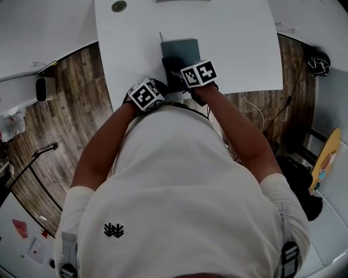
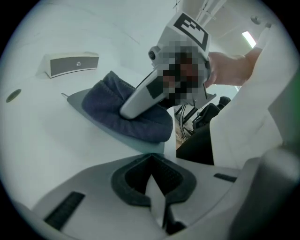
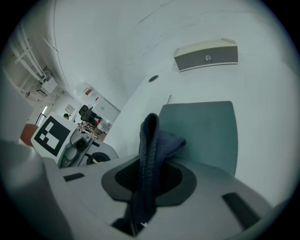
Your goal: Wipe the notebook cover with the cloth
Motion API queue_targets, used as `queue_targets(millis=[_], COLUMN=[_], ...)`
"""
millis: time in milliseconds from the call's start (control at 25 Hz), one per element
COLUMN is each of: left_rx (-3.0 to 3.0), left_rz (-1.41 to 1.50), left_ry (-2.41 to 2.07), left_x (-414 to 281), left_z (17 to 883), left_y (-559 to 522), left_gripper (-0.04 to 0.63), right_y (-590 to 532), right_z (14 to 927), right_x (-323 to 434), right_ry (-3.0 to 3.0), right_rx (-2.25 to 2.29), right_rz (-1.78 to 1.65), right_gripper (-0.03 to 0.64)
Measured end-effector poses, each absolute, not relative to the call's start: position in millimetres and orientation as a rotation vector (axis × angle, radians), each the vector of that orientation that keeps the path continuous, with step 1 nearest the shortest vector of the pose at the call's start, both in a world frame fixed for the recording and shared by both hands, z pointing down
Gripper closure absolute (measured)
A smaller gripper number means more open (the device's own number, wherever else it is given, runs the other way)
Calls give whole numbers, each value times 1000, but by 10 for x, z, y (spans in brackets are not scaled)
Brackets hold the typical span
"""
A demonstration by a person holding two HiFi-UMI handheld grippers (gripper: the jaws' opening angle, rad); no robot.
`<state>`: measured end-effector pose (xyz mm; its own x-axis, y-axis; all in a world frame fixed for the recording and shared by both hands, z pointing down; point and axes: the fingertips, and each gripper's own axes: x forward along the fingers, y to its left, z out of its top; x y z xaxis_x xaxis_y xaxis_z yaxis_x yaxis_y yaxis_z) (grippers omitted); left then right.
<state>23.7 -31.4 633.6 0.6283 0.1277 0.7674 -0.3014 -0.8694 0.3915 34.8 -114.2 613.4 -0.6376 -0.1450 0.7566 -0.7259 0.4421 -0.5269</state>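
Note:
A teal notebook [image 1: 179,48] lies on the white table [image 1: 228,38], near its front edge. A dark blue cloth [image 1: 172,71] rests bunched on the notebook's near half. My right gripper [image 3: 145,174] is shut on the cloth [image 3: 151,138], which rises between its pads over the notebook [image 3: 206,131]. The left gripper view shows the right gripper [image 2: 140,98] pressing the cloth [image 2: 140,123] down on the cover [image 2: 75,99]. My left gripper [image 2: 157,197] sits at the notebook's near corner, shut with a pale sliver of that corner pinched in its pads.
A grey and white bar-shaped device [image 3: 206,55] stands on the table beyond the notebook. A round cable hole [image 1: 119,6] sits at the far left. Wooden floor [image 1: 70,108] flanks the table, with cables and a black bag [image 1: 296,174] to the right.

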Motion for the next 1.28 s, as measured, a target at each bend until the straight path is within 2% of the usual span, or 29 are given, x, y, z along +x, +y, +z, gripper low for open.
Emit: queue_targets(millis=[760,920,1280], left_rx=[2305,2298,2300], left_rz=[1171,1171,1172], left_ry=[-104,-98,-105], left_x=[195,205,232], left_z=[6355,6360,6349], left_y=[-319,-309,-320], left_gripper=[591,591,591], right_y=[-1314,-1337,-1531], right_z=[6222,6142,6038], right_x=[1529,1416,628], right_ry=[-1956,-1980,-2064], right_rx=[985,970,817], right_rz=[1220,1216,1190], right_gripper=[555,555,555])
